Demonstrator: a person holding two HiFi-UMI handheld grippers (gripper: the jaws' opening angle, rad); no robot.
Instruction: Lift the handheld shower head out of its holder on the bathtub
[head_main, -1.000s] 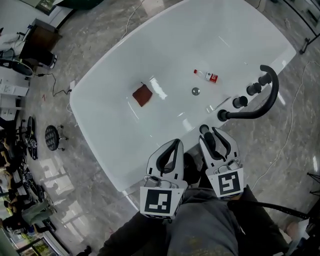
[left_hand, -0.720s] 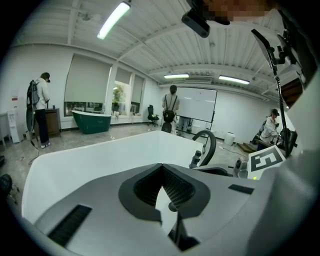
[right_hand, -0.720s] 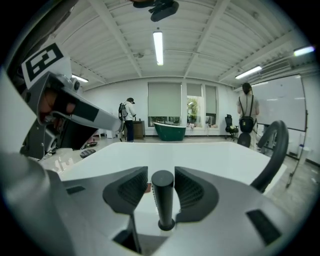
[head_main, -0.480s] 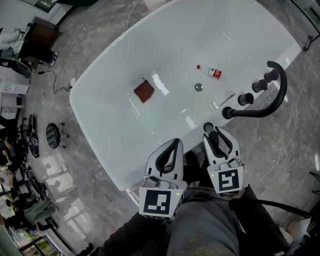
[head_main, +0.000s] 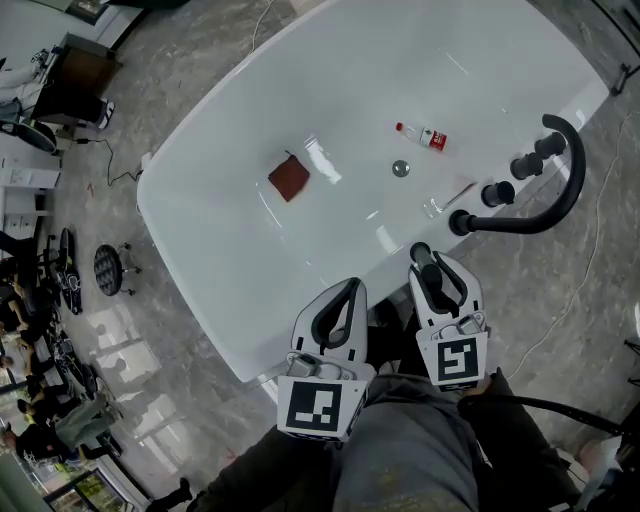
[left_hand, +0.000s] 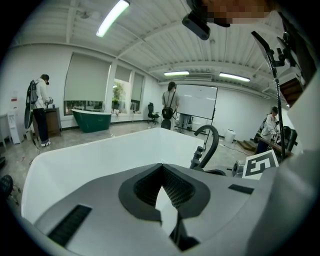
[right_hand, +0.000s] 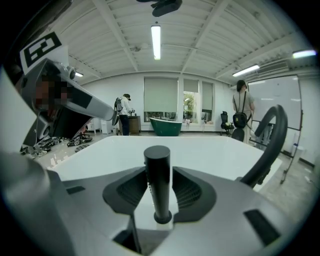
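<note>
The handheld shower head is a black upright cylinder that stands in a ring holder on the near rim of the white bathtub. In the head view only its top shows. My right gripper is shut on the shower head, one ribbed pad against each side, as the right gripper view shows. My left gripper hangs beside it to the left over the tub's near rim, shut on nothing. Through the left gripper's narrow slit only white tub shows.
A black curved faucet spout and black knobs stand on the rim right of the shower head. Inside the tub lie a red-brown cloth, a small red-labelled bottle and the drain. People stand far off in the room.
The head view has shifted a little, so the tub and faucet sit slightly up and to the right. Both grippers hold their places and the right one stays round the shower head.
</note>
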